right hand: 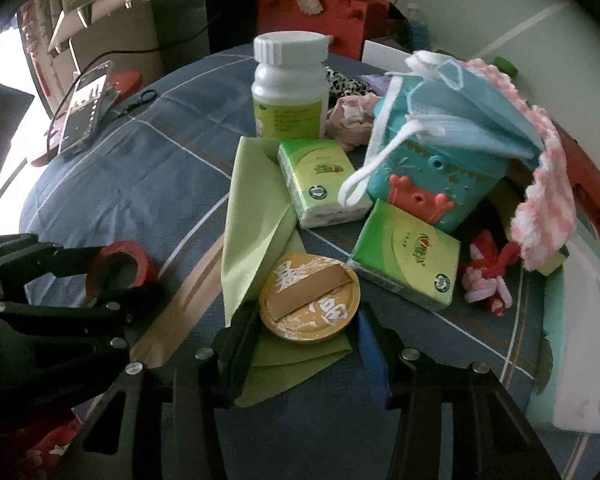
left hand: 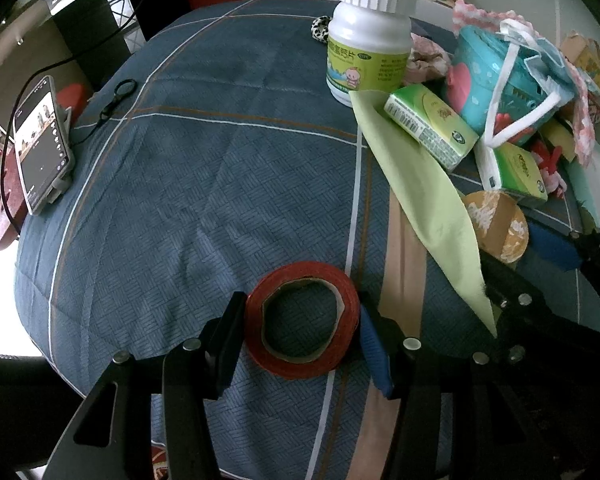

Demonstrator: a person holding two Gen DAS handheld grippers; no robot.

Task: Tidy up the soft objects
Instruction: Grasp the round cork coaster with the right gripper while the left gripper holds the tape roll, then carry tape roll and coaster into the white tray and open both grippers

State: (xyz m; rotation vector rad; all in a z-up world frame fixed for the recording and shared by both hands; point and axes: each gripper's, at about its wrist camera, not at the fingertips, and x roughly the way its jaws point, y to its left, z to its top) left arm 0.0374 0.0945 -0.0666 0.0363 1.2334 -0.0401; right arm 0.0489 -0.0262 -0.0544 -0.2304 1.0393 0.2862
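Observation:
My left gripper (left hand: 300,305) is shut on a red tape roll (left hand: 268,356) that lies flat on the blue quilted bedcover (left hand: 204,184); both pads touch its sides. My right gripper (right hand: 305,319) is shut on a flat gold round tin (right hand: 308,300) resting on a light green cloth (right hand: 252,216). The left wrist view also catches the right gripper (left hand: 528,256) at its right edge. Two green tissue packs (right hand: 324,182) (right hand: 408,256), a blue face mask (right hand: 472,116), a pink knitted cloth (right hand: 548,200) and a teal container (right hand: 432,176) are piled behind.
A white pill bottle (right hand: 288,92) stands upright beyond the cloth. A phone (left hand: 40,144) leans on a stand at the bed's left edge, with a cable and a black loop (left hand: 118,96). A red-and-white yarn bundle (right hand: 488,276) and a white-green foam block (right hand: 580,352) lie right.

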